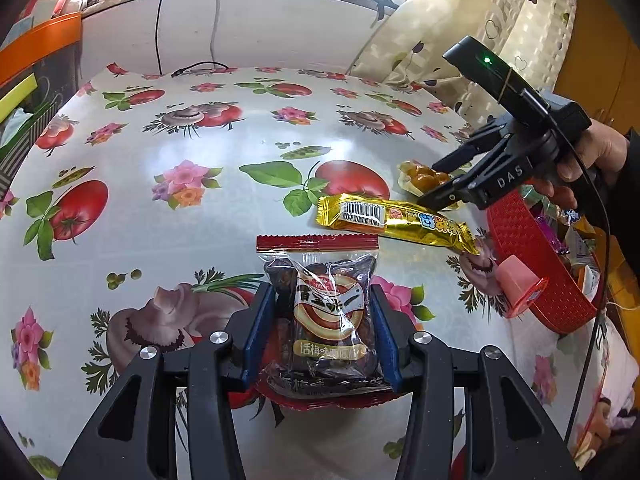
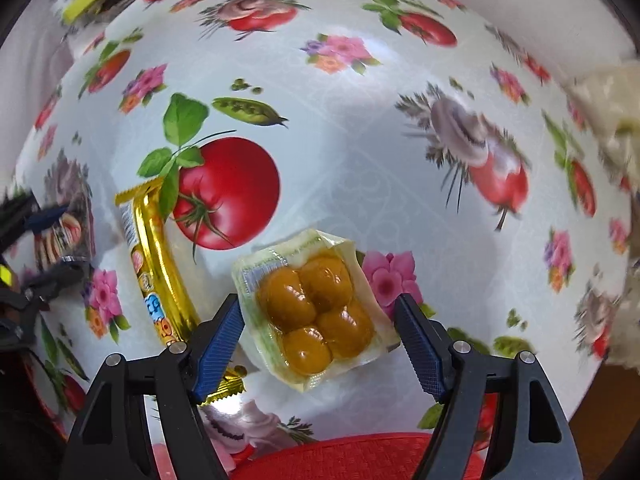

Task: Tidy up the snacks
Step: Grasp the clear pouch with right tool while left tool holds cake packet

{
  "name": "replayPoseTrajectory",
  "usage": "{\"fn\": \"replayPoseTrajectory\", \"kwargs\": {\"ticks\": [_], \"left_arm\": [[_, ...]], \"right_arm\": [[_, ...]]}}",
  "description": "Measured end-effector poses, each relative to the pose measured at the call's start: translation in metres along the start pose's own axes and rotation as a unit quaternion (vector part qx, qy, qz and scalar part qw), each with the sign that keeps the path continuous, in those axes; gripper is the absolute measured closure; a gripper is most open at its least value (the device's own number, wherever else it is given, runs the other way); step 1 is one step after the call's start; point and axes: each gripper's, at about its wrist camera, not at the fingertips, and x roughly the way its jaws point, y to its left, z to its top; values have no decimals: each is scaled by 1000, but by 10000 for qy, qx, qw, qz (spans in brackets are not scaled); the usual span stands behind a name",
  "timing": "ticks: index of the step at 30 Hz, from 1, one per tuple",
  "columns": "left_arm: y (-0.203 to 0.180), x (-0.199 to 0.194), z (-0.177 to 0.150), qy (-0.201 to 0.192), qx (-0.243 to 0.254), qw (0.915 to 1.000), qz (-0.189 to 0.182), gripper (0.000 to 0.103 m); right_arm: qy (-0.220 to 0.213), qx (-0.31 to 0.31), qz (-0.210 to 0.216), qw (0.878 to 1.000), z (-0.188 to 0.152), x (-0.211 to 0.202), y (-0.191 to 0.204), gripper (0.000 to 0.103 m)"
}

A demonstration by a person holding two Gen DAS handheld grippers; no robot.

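My left gripper (image 1: 322,300) is shut on a clear snack bag with a red seal and dark pieces (image 1: 324,312), held just above the table. A gold-wrapped bar (image 1: 394,220) lies ahead of it; it also shows in the right wrist view (image 2: 160,264). My right gripper (image 2: 320,316) is open, its fingers either side of a clear packet of round yellow-brown pieces (image 2: 316,312) lying on the table. In the left wrist view the right gripper (image 1: 444,188) hovers over that packet (image 1: 420,176).
A red woven basket (image 1: 532,264) holding several wrapped snacks sits at the table's right edge, with a pink cup (image 1: 520,284) against its wall. Its red rim (image 2: 360,456) lies under the right gripper. The flowered tablecloth (image 1: 200,140) stretches left. Curtains (image 1: 480,20) hang at the back right.
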Motion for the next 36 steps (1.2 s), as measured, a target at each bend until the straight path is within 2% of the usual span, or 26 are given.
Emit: {"fn": "replayPoseTrajectory", "kwargs": {"ticks": [3, 7, 10, 12, 13, 16, 19, 21, 25, 27, 29, 31, 35, 36], "left_arm": [[0, 0, 0, 3, 16, 10000, 23, 55], [0, 0, 0, -13, -28, 10000, 30, 55], [1, -2, -1, -27, -86, 10000, 33, 55], [1, -3, -2, -29, -105, 9999, 32, 55], [1, -4, -3, -25, -110, 9999, 34, 55], [1, -4, -3, -10, -117, 9999, 30, 55], [1, -4, -3, -15, -104, 9999, 53, 55], [1, -4, -3, -13, -98, 9999, 59, 55], [0, -4, -3, -18, -93, 9999, 62, 55], [0, -3, -3, -24, -84, 9999, 59, 55], [0, -2, -2, -25, -85, 10000, 44, 55], [0, -2, -2, -24, -89, 10000, 29, 55], [2, -2, -2, -27, -129, 9999, -21, 55], [2, -2, -2, -27, -131, 9999, -23, 55]], "right_arm": [[-83, 189, -138, 9997, -3, -4, -1, 38], [-233, 260, -389, 9986, -10, -12, 8, 55], [-294, 281, -548, 9977, -14, -14, 17, 57], [-366, 364, -562, 9971, -19, -18, 21, 58], [-475, 401, -534, 9966, -19, -22, 20, 64], [-629, 495, -465, 9957, -20, -33, 27, 72], [-672, 513, -478, 9953, -23, -35, 28, 73], [-643, 457, -764, 9940, -20, -31, 25, 72], [-417, 366, -999, 9935, -16, -17, 20, 59], [-406, 280, -1063, 9931, -16, -14, 21, 57], [-406, 340, -1053, 9930, -14, -13, 19, 59], [-439, 403, -1083, 9923, -14, -15, 17, 65], [-606, 725, -687, 9932, -14, -24, 2, 69], [-710, 829, -562, 9924, -15, -29, -2, 74]]}}
